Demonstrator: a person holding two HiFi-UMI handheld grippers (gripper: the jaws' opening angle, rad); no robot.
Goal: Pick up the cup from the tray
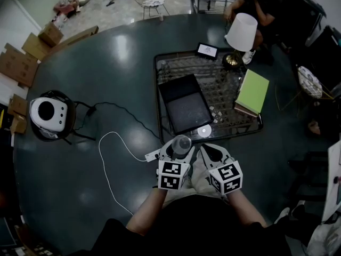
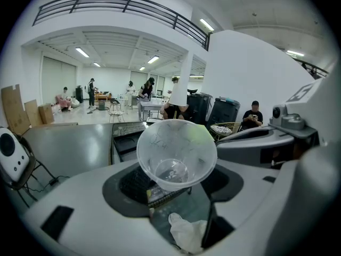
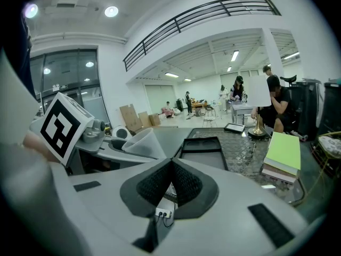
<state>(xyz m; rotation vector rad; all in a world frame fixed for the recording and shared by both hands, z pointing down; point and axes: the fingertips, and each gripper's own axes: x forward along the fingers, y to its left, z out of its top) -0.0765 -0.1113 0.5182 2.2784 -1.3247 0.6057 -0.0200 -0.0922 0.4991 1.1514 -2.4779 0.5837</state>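
Observation:
A clear plastic cup [image 1: 181, 143] is held up off the table just in front of the wire-mesh tray [image 1: 224, 89], with my left gripper [image 1: 177, 149] shut on its lower part. In the left gripper view the cup [image 2: 176, 153] tilts with its open mouth toward the camera and sits between the two dark pads [image 2: 130, 183]. My right gripper [image 1: 209, 152] hangs close beside it on the right, jaws shut and empty [image 3: 170, 181]. The right gripper view shows the cup [image 3: 141, 143] to its left.
A black flat tray [image 1: 186, 108] lies on the mesh tray, with a green book [image 1: 253, 89] and a lamp [image 1: 240, 33] at its right end. A white round device [image 1: 48, 113] and white cable [image 1: 106, 159] lie left. A person [image 1: 261, 4] sits across the table.

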